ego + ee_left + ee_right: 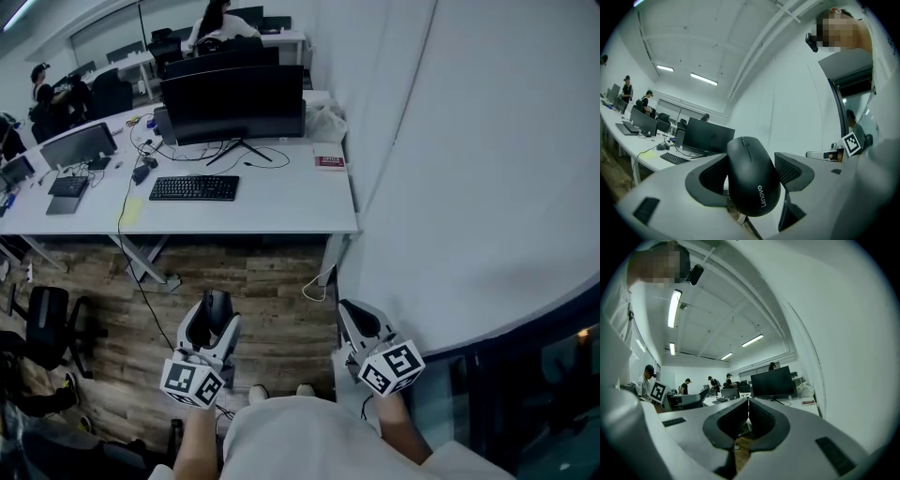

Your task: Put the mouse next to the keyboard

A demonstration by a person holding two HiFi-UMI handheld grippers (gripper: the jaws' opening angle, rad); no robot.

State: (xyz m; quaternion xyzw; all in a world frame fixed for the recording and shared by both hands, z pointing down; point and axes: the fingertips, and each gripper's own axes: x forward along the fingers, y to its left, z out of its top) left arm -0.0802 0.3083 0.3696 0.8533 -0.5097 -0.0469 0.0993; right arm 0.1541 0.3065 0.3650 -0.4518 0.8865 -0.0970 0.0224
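Fingers of the left gripper pinch a black mouse by its sides. The mouse's nose points away, and white Lenovo lettering shows on its rear. It hangs over the wood floor, well short of the keyboard on the white desk. The right gripper, equally far from the keyboard, has its fingers pressed together on nothing.

Open-plan office. A long white table stands on a wood-plank floor, beside a curved white wall on the right. More white tables line the far side, and a black office chair sits lower left. Strip lights glow on the white ceiling. Dark glass panel low right.
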